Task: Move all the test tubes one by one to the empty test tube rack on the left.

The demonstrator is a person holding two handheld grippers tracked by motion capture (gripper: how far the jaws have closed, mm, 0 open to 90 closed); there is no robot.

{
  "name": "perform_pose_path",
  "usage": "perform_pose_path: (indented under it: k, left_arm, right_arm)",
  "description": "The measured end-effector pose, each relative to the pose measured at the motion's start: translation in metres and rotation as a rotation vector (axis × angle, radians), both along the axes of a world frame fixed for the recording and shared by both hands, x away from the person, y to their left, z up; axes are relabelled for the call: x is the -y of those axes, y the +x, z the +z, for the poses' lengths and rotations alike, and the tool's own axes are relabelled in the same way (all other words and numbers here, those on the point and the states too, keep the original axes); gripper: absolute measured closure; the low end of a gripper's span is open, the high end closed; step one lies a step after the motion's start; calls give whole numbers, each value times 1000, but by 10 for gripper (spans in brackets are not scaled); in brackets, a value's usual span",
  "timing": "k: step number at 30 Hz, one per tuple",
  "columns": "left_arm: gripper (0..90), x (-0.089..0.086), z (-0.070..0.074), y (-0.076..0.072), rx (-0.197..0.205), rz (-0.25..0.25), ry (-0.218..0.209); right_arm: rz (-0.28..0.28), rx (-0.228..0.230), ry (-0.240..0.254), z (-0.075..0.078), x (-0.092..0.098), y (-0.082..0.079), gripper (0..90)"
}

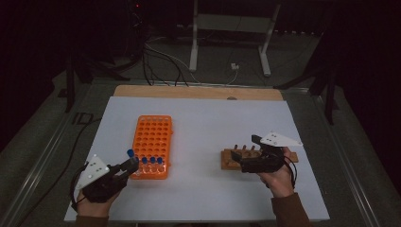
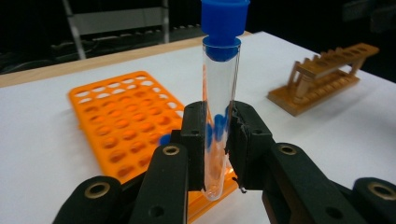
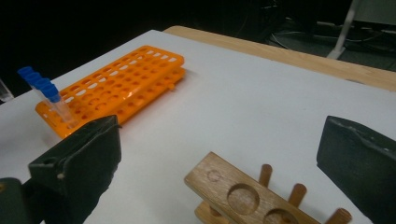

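Dark surroundings frame a white table (image 1: 208,118) with a bare wooden strip along its far edge; cables and a white metal stand are seen on the floor beyond. An orange rack (image 1: 152,140) lies left of centre, its long side running away from the person, and three blue-capped tubes (image 1: 152,161) are stood in its nearest row. A wooden rack (image 1: 231,158) sits to the right, well apart from the orange one.

The left gripper (image 1: 128,164) is held at the near left corner of the orange rack. Its jaws are clamped on a tube (image 2: 218,112) — clear, upright, blue-capped — which is gripped at its lower part, as seen in the left gripper view. The tube's bottom is seen just over the rack's near edge; whether it is touching the rack cannot be told. In the high view its cap (image 1: 130,152) is seen just left of the three seated tubes.

The right gripper (image 1: 246,160) is held over the wooden rack, with the hand (image 1: 276,179) behind it. Its jaws are spread wide — nothing is held between them — and in the right gripper view the rack's top board (image 3: 243,193), with round holes, is seen between and below them, pegs standing behind it.
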State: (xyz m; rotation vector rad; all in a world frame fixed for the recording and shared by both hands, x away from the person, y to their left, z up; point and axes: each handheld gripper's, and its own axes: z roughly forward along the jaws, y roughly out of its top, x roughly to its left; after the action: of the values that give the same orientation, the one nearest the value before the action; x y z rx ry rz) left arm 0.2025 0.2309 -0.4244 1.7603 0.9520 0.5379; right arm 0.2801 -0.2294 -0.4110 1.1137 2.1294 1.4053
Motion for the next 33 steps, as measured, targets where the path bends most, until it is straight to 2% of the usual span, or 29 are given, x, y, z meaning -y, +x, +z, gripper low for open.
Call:
perform_pose_path:
  k: [8, 14, 18, 23, 28, 33]
  left_arm:
    - [771, -18, -2, -4, 3, 63, 10]
    - [771, -23, -15, 6, -6, 103, 0]
    - [771, -18, -23, 15, -1, 100, 10]
    - [771, -14, -35, 27, -22, 87, 12]
    - [772, -10, -43, 31, -51, 84, 55]
    - [772, -10, -50, 31, -81, 86, 78]
  right_arm:
    - [-11, -6, 2, -3, 6, -1, 2]
    - [-13, -6, 7, -5, 7, -2, 2]
    - [-11, -7, 10, -6, 7, -2, 2]
    - [-12, -9, 12, -6, 7, -3, 2]
    - [-18, -9, 20, -7, 11, -3, 2]
    - [-21, -14, 23, -10, 14, -4, 2]
